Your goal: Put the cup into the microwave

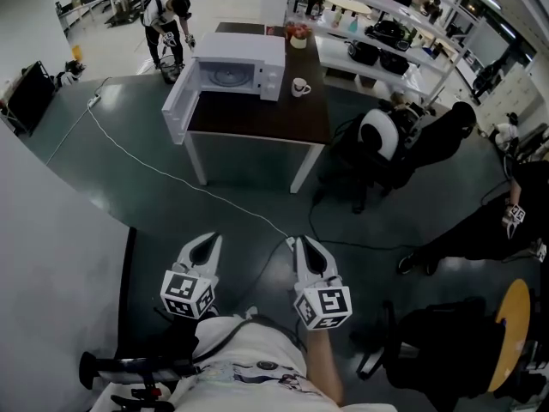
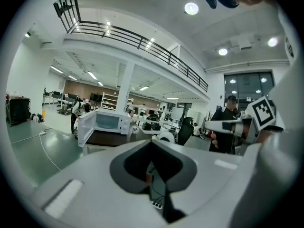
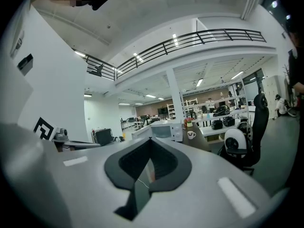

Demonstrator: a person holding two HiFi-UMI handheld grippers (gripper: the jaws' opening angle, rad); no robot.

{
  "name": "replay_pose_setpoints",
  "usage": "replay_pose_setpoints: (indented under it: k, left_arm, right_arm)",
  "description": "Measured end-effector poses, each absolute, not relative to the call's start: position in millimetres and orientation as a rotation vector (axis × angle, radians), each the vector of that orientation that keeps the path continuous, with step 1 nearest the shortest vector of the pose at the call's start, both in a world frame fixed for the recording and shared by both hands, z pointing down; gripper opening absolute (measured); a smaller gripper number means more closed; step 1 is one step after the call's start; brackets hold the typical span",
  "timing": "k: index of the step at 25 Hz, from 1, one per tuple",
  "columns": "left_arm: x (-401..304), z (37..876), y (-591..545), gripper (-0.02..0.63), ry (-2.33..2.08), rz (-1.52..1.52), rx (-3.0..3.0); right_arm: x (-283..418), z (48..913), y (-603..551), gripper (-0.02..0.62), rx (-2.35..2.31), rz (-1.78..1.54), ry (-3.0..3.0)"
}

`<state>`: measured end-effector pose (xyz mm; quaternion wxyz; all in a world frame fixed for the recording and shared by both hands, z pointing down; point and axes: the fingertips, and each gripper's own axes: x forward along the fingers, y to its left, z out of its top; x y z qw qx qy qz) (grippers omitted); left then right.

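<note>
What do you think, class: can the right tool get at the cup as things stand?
Probably not yet: the right tool is far short of the table, floor between. The cup stands unblocked beside the microwave, so walking closer should do.

table (image 1: 296, 114): dark brown top, white legs, parked on a greenish floor (image 1: 111, 153)
cable (image 1: 154, 170): thin white one, runs across the floor from far left, past the table's front legs, toward the near side
chair (image 1: 377, 136): black office chair with a round white back, just right of the table
shelves (image 1: 403, 54): white rack behind the table, dark appliances on it
plant pot (image 1: 298, 36): small, red stuff in it, far end of the table
person (image 1: 165, 17): bent over, beyond the table's far left corner
stool (image 1: 508, 329): yellow round seat, bottom right
</note>
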<state>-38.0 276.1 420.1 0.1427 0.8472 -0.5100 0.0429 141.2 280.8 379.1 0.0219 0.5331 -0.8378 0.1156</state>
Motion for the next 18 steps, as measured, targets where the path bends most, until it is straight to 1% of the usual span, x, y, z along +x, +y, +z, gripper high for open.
replay_pose_setpoints:
  k: [11,18]
  left_arm:
    - [-4.9,430.2,291.1,-0.002,-1.395,0.198,2.468]
    - [-4.8,440.6,277.5,-0.002,-1.351,0.228,2.462]
  right_arm:
    - [148.8,390.4,293.3,0.002,1.625,0.409,-2.579]
    - [146.5,404.6,276.5,0.002,1.632,0.468,-2.554]
